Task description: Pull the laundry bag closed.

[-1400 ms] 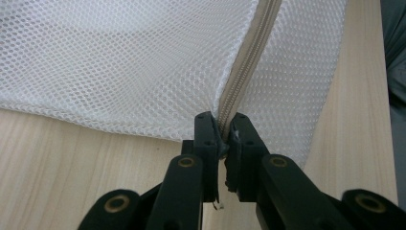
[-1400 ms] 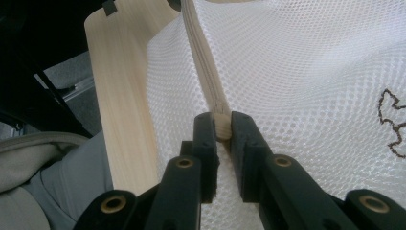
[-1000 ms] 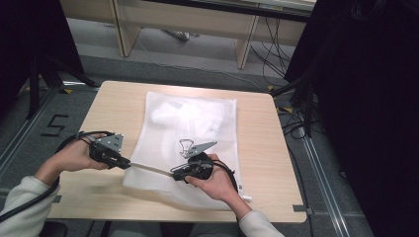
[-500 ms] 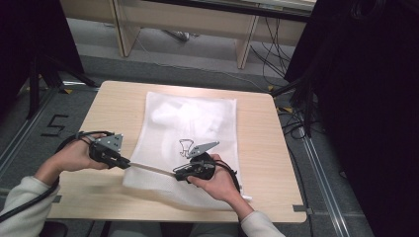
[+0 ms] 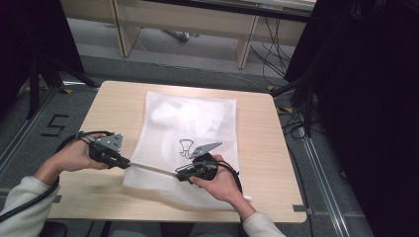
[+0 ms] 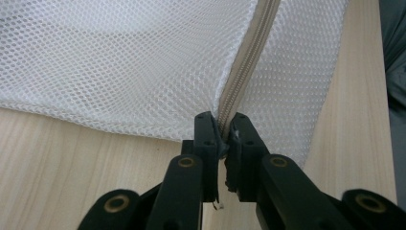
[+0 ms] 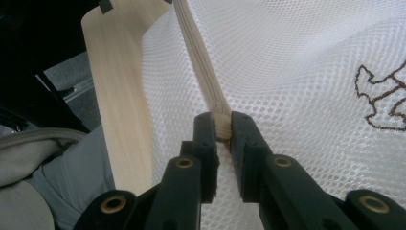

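A white mesh laundry bag (image 5: 190, 128) with a dark printed figure (image 5: 184, 146) lies flat on the wooden table (image 5: 267, 148). Its beige zipper (image 5: 150, 169) runs taut along the near edge between my two grippers. My left gripper (image 5: 126, 164) is shut on the zipper's end at the bag's near left corner; in the left gripper view the jaws (image 6: 221, 122) pinch the zipper tape (image 6: 249, 57). My right gripper (image 5: 179, 175) is shut on the zipper pull (image 7: 221, 130), and the zipper tape (image 7: 196, 57) stretches away from it.
Bare tabletop borders the bag on both sides. A floor mark "5" (image 5: 54, 125) lies left of the table. Desk legs (image 5: 245, 44) and cables (image 5: 291, 113) stand beyond the far edge and to the right. A grey sleeve (image 7: 43, 182) shows in the right gripper view.
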Demonstrator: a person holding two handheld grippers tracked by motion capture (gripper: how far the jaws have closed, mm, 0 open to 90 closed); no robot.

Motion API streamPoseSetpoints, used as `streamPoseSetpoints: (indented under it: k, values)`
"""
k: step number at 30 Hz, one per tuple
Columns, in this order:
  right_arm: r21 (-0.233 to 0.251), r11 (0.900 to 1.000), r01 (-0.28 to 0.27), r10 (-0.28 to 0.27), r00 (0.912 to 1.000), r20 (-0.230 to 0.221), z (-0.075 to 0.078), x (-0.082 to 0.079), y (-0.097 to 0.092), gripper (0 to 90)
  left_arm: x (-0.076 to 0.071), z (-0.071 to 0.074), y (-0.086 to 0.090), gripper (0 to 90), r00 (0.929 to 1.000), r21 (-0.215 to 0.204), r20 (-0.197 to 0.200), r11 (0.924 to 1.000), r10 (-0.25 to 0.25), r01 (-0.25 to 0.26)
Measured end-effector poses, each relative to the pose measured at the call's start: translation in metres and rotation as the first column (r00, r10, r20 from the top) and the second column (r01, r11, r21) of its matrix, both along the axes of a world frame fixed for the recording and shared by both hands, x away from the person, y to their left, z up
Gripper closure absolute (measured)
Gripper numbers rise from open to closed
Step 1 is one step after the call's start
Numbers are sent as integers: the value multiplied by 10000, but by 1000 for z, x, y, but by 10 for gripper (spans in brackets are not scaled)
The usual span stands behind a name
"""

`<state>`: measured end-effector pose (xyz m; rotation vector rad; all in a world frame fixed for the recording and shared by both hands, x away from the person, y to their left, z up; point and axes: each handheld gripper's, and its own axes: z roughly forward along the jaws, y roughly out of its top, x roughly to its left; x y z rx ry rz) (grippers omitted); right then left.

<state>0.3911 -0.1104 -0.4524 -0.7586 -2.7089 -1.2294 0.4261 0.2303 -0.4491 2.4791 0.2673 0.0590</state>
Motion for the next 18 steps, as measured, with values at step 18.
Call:
streamPoseSetpoints:
  k: [18]
  values:
    - [-4, 9999, 108, -108, 9999, -70, 1, 0, -7, 822, 0, 0, 0, 827, 10000, -26, 1, 10000, 27, -27]
